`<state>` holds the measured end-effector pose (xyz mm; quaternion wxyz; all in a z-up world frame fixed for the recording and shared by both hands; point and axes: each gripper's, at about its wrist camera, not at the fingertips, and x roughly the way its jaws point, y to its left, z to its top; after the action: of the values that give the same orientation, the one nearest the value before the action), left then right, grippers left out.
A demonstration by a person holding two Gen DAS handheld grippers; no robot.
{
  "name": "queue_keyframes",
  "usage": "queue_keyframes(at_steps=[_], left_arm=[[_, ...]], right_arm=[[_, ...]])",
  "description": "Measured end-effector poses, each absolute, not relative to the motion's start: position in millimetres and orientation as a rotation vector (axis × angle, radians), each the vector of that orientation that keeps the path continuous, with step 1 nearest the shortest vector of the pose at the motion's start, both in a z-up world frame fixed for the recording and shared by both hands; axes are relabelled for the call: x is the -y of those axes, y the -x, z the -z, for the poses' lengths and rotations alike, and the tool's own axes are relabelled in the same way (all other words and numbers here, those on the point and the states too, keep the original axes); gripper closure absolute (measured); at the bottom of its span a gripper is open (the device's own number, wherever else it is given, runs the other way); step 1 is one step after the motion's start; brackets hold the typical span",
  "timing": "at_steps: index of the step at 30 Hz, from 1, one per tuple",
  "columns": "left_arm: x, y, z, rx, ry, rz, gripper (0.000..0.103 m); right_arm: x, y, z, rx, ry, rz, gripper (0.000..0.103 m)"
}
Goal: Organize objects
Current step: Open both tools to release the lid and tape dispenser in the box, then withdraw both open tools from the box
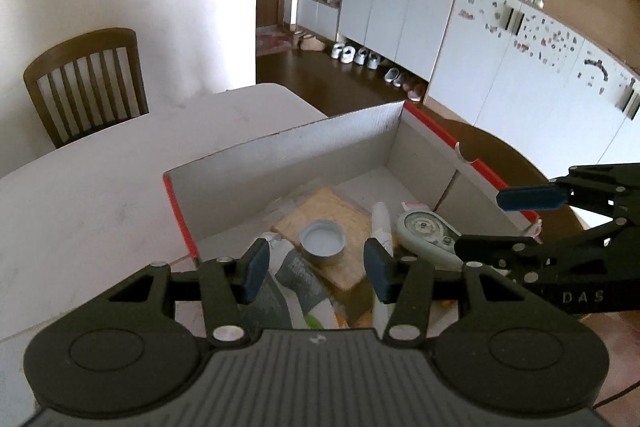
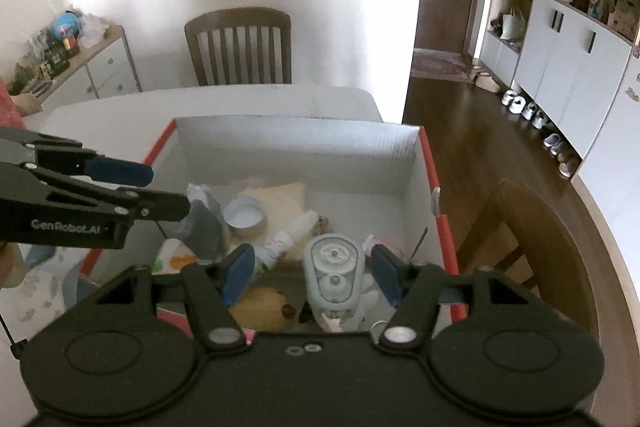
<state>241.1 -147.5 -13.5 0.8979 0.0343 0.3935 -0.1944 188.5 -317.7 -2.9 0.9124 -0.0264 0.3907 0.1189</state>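
Both sets of jaws gape, empty — left gripper (image 1: 316, 269) over the cap (image 1: 323, 242), right gripper (image 2: 312, 273) straddling the correction-tape dispenser (image 2: 333, 273) inside the box (image 2: 296, 143). Risk (judging by clutter): closing jaws snag neighbouring bits, e.g. the tube (image 2: 289, 237).

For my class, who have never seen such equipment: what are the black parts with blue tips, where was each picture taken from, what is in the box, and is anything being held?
Each picture comes from a camera mounted on a handheld gripper, looking along its two blue-padded jaws. A person holds one in each hand. The left gripper and right gripper both hover over an open white box with red edges, standing on a white table. Inside lie a round lid, a pale green correction-tape dispenser, a white tube, a grey sock and a tan board. Both jaws are open, holding nothing.
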Motion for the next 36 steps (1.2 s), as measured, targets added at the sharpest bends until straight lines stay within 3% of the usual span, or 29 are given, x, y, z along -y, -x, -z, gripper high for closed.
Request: queue_keyframes(at_steps=[7, 12, 20, 21, 22, 23, 29, 33, 36], left_arm=[[135.1, -214.7, 0.1, -0.771, -0.057, 0.396, 0.053], [125.7, -199.9, -4.7, -0.758, -0.037, 0.395, 0.053], [117.8, -182.9, -7.5, -0.745, -0.045, 0.385, 0.052], [117.2, -181.8, -7.9, -0.746, -0.046, 0.383, 0.048], [116.9, -180.8, -7.9, -0.747, -0.049, 0.377, 0.035], [116.7, -179.2, -8.0, -0.743, -0.052, 0.368, 0.031], [114.4, -168.1, -8.1, -0.722, -0.080, 0.365, 0.024], [113.0, -163.1, -11.2, -0.710, -0.082, 0.360, 0.022], [111.5, -159.3, -12.0, -0.698, -0.085, 0.352, 0.021]], right_arm=[[311.2, -172.9, -11.1, -0.763, 0.050, -0.255, 0.038], [306.8, -161.9, -18.6, -0.737, 0.035, -0.251, 0.030], [305.3, -147.3, -23.7, -0.723, 0.006, -0.233, 0.024], [305.3, -145.0, -24.5, -0.718, 0.004, -0.230, 0.022], [305.5, -143.0, -25.0, -0.714, 0.001, -0.227, 0.021], [305.7, -141.1, -25.5, -0.712, -0.004, -0.224, 0.019], [305.3, -130.0, -29.5, -0.692, -0.016, -0.234, 0.012], [302.3, -123.8, -34.0, -0.664, -0.014, -0.230, 0.001], [301.7, -120.1, -37.0, -0.647, -0.017, -0.232, 0.000]])
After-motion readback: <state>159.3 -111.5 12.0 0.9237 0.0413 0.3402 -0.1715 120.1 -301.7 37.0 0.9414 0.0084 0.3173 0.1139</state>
